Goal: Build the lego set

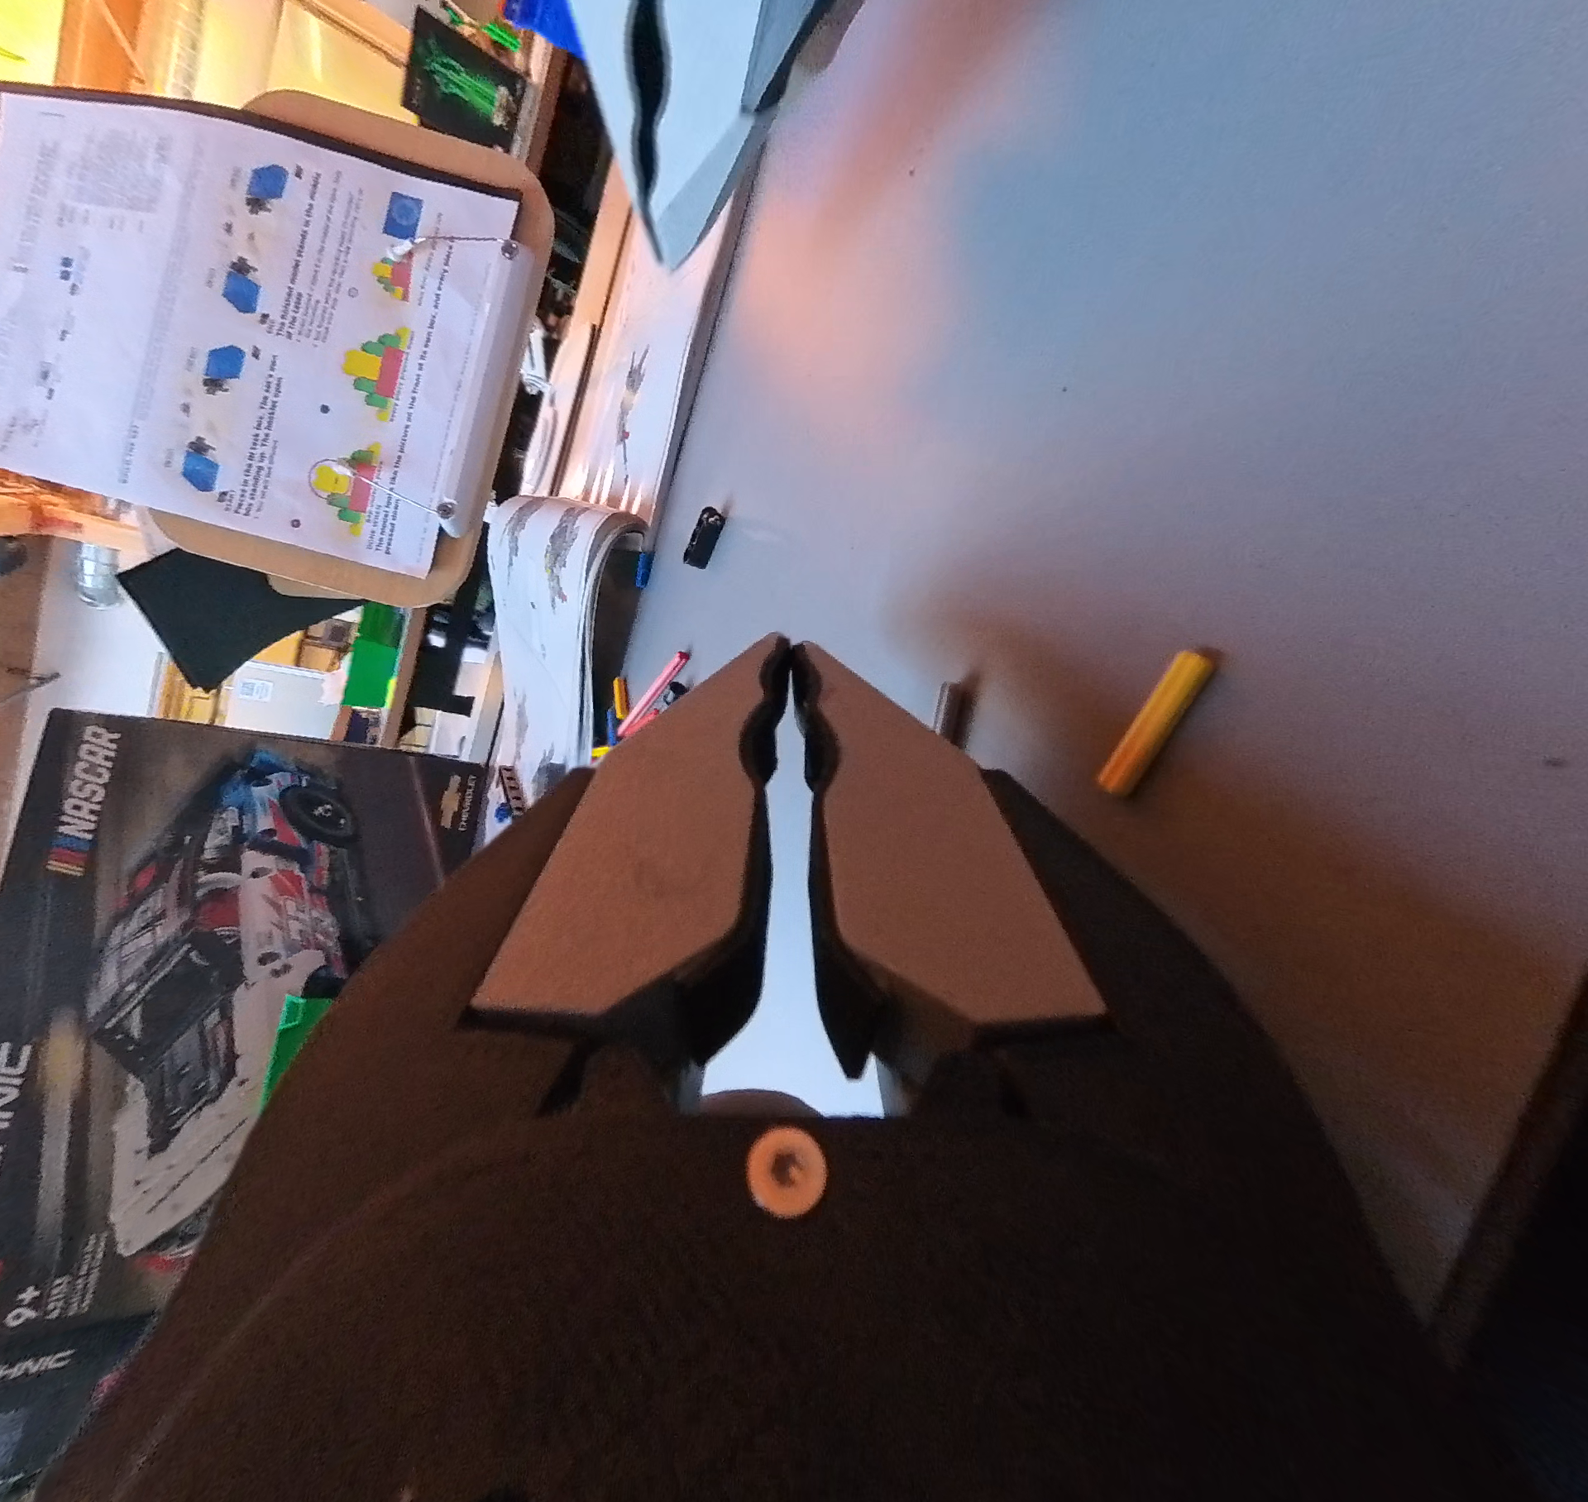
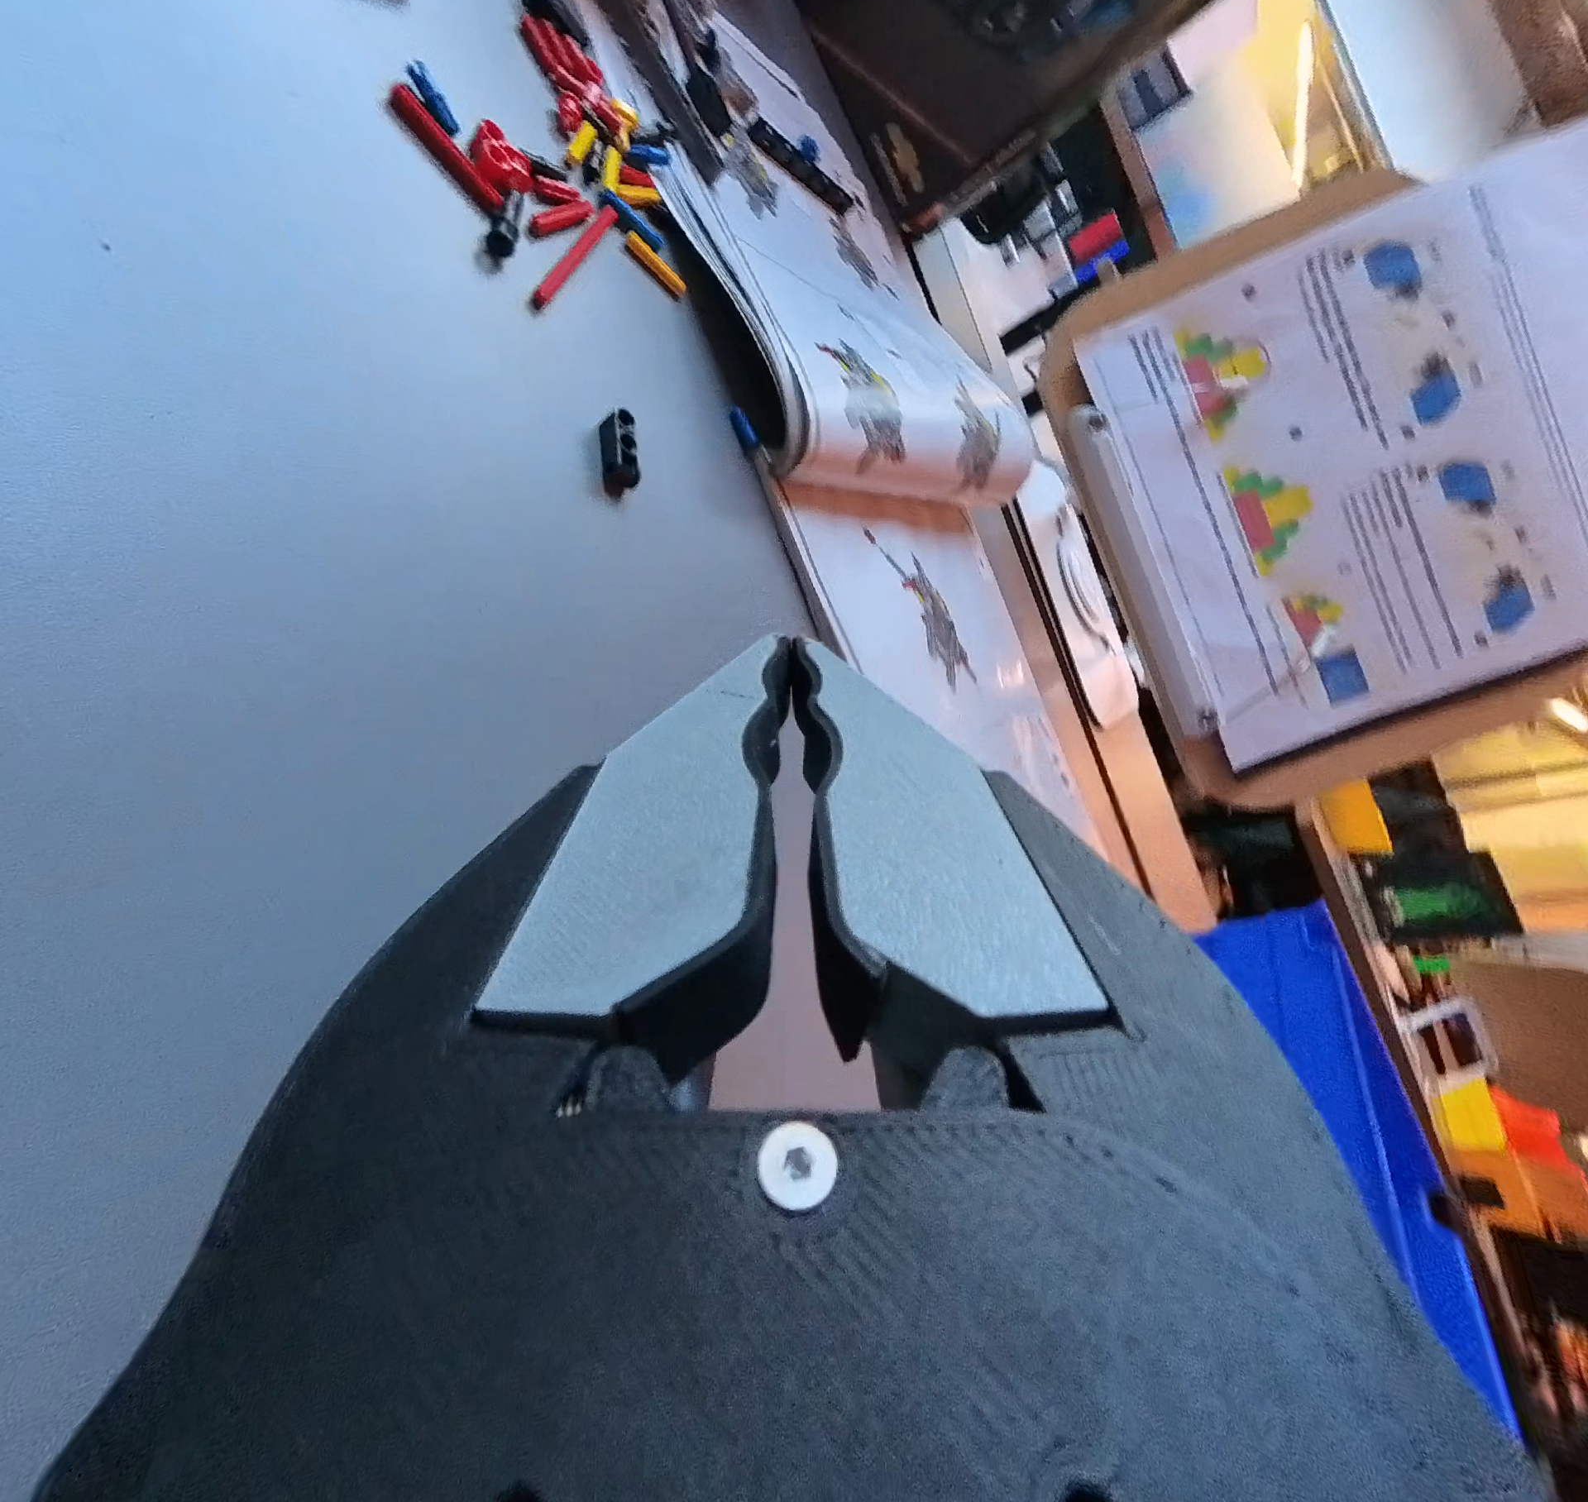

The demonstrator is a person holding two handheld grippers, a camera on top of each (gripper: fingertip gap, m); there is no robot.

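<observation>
My left gripper [image 1: 790,655] is shut with nothing between its tips, tilted on its side above a grey table [image 1: 1203,344]. A yellow rod [image 1: 1156,722] lies on the table to its right, and a small black brick piece [image 1: 704,536] lies beyond the tips. My right gripper [image 2: 790,651] is also shut and empty, over the same table [image 2: 258,515]. The black brick piece [image 2: 619,452] lies ahead of it. A heap of red, yellow, blue and black rods and pins [image 2: 567,163] lies farther off, next to an open instruction booklet [image 2: 868,404].
A dark toy-car box [image 1: 198,945] stands at the table's far side; it also shows in the right wrist view [image 2: 988,26]. A clipboard with a printed sheet [image 1: 258,326] stands behind the booklet [image 1: 550,601]. A blue bin [image 2: 1340,1117] is at the right. There is about 15 cm between the tips of the two grippers. From my left tips it is roughly 8 cm to the yellow rod [image 1: 1156,722]; from my right, 20 cm. About 8 cm separates my right fingertips from the black brick piece [image 2: 619,452].
</observation>
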